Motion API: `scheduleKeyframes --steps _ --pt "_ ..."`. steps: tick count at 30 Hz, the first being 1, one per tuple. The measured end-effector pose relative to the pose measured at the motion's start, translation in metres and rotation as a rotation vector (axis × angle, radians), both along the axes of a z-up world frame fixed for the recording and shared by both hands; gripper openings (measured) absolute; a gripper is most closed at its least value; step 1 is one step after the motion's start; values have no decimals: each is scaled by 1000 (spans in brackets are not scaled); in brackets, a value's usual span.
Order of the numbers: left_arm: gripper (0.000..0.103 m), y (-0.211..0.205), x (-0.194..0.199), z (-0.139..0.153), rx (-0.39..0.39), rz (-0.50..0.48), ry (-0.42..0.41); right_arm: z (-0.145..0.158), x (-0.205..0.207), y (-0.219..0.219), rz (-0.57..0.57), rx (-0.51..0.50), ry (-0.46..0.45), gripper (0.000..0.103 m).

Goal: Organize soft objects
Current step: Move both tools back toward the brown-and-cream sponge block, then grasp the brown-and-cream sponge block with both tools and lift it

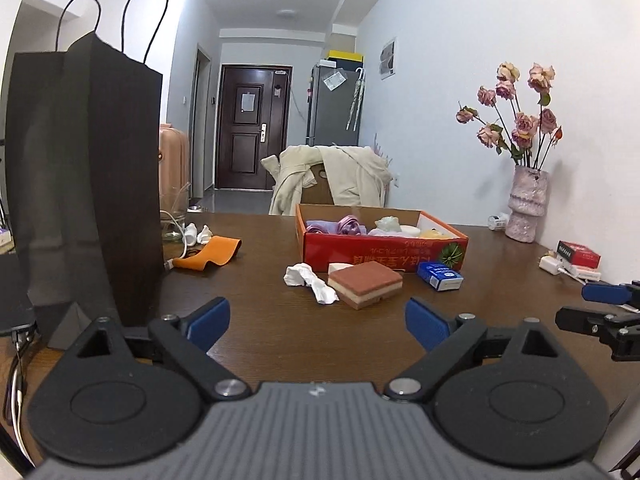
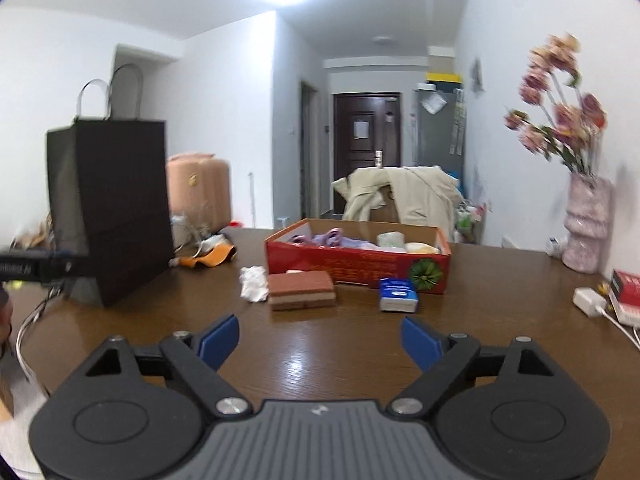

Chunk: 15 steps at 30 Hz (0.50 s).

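Several soft items already fill the red box; beside it wait a sponge, crumpled tissue and orange cloth. Both the left gripper and right gripper are released, empty.

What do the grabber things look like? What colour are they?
Both match. The left gripper and right gripper each have blue finger pads on black arms joined with silver bolts. Two round black discs sit beside a grey ribbed body bearing a small pale mark.
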<state>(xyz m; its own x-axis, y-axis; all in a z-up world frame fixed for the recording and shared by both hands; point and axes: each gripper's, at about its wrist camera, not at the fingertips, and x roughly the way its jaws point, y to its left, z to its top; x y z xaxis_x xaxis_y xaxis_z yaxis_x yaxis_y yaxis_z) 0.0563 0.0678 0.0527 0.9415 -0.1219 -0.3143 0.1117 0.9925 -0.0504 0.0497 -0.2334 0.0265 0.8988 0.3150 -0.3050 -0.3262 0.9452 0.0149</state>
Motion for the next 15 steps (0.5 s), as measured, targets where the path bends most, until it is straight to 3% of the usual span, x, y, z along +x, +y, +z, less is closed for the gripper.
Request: scheduleKeyframes --steps 4,10,13,15 --pt "96 1 12 -9 -27 4 29 -5 9 6 8 48 9 88" --pt "92 -7 62 -27 -62 -22 129 -25 47 12 -14 57 119 86" --pt "83 -16 96 -28 -78 -52 150 -29 76 10 -36 73 159 84" --pt "72 -22 122 -29 -97 -66 175 -29 97 9 -40 89 181 79"
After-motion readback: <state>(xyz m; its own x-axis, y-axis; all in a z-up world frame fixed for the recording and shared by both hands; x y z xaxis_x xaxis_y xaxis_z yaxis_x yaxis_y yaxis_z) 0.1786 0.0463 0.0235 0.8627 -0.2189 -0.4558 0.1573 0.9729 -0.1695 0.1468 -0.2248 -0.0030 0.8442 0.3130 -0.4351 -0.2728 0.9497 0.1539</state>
